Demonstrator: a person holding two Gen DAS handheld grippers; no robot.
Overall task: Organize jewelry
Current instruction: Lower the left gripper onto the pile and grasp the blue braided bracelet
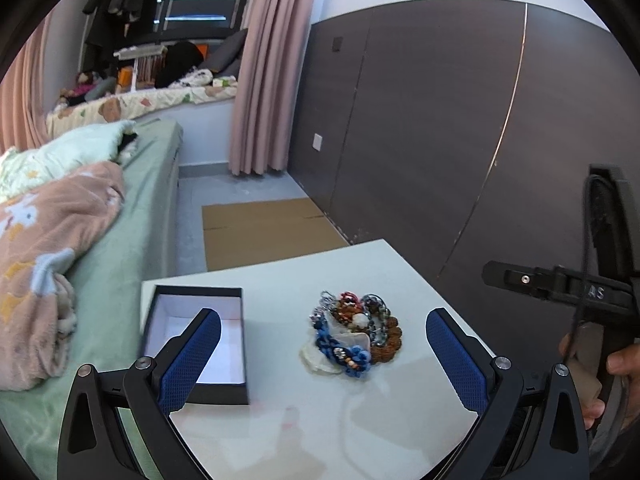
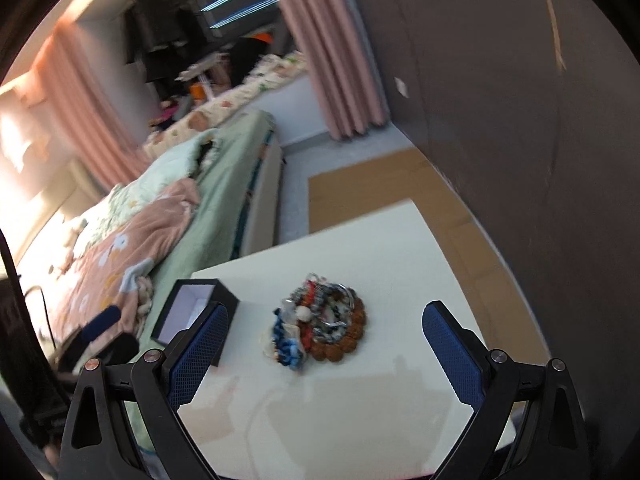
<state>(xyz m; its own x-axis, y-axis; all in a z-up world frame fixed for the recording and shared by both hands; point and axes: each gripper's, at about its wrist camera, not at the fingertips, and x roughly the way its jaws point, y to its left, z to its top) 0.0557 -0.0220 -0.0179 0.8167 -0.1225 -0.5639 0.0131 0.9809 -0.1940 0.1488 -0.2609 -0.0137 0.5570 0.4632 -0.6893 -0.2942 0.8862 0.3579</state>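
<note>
Soft daylight; right wrist view motion-blurred, fisheye edges curved.

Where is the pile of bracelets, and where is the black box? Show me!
pile of bracelets [image 1: 354, 334], left wrist view, on the blue beads near the heap's middle.
black box [image 1: 216, 390], left wrist view, on its dark front wall; inside looks white and empty.

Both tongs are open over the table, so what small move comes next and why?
Probably lower the right tongs onto the jewelry pile and pinch one bracelet: the pile lies tangled beside the open box, which looks empty.
</note>
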